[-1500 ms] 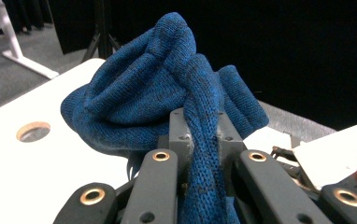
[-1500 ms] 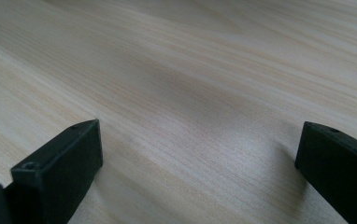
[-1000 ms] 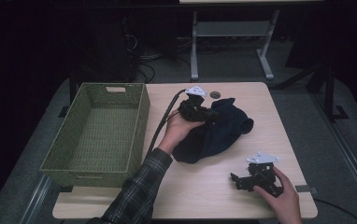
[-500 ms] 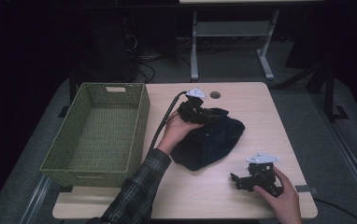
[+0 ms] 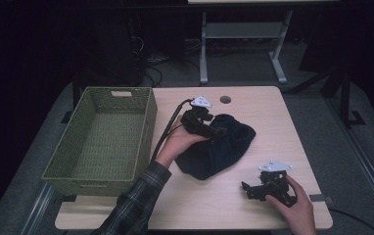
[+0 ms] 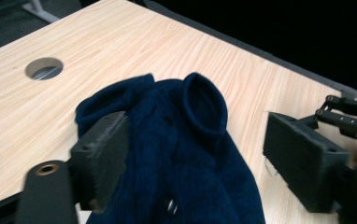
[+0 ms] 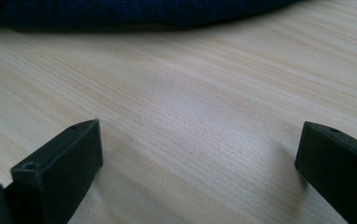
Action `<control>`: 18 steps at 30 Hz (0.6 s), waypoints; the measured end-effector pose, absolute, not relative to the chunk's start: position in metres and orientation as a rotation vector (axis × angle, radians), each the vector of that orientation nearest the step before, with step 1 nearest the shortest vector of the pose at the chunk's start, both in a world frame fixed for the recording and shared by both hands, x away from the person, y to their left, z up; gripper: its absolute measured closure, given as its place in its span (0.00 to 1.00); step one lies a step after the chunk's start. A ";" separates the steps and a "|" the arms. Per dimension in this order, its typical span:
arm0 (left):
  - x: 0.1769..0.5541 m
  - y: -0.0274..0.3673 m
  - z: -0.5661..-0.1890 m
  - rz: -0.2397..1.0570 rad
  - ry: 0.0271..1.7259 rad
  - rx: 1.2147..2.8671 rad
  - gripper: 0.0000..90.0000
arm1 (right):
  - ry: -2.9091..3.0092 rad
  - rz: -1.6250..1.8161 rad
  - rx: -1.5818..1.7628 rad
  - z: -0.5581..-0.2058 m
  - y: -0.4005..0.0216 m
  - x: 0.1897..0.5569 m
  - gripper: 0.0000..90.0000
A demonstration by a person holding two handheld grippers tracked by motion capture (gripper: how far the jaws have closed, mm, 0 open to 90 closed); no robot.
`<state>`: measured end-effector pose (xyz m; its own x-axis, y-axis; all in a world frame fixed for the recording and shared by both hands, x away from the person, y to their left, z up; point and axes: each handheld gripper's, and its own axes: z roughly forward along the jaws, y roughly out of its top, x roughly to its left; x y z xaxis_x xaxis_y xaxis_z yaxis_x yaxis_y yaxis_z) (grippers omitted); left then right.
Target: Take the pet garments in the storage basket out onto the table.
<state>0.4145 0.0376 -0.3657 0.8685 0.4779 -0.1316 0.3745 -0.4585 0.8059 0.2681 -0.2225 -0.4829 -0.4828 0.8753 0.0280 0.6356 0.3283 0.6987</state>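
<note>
A dark navy knitted garment (image 5: 219, 149) lies bunched at the middle of the wooden table (image 5: 273, 117). My left gripper (image 5: 217, 130) rests over its upper left part. In the left gripper view its jaws have just been opening and now stand wide apart; the garment (image 6: 186, 140), with a small button, lies under the left gripper (image 6: 200, 161) and the pads do not press it. My right gripper (image 5: 248, 189) lies low on the table at the front right, a little apart from the cloth. In the right gripper view the right gripper (image 7: 200, 163) is open over bare wood, and the garment's edge (image 7: 144, 11) runs along the top.
A green woven basket (image 5: 148, 127) with nothing in it stands at the table's left side. A round cable hole (image 5: 225, 99) sits near the far edge. A black cable (image 5: 168, 127) trails from the left gripper along the basket. A metal stand (image 5: 244, 34) is on the floor beyond.
The garment's right part has been drawn in, so the cloth now sits in a tighter heap. The left gripper's jaws opened and let go of it. The right gripper kept still.
</note>
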 end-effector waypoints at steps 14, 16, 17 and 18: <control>0.370 0.060 -0.373 0.230 0.606 2.107 0.16 | 2.245 0.936 1.342 -0.483 -0.223 0.268 0.01; 0.362 0.063 -0.375 0.245 0.599 2.113 0.16 | 2.245 0.936 1.341 -0.483 -0.223 0.268 0.01; 0.359 0.065 -0.377 0.256 0.593 2.122 0.16 | 2.244 0.935 1.343 -0.483 -0.222 0.268 0.01; 0.356 0.066 -0.377 0.260 0.588 2.131 0.16 | 2.244 0.935 1.343 -0.483 -0.222 0.268 0.00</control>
<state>0.3561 0.0665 -0.3775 0.8659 0.4994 -0.0297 0.3145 -0.4971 0.8087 0.2682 -0.2225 -0.4829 -0.4822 0.8756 0.0272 0.6358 0.3284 0.6985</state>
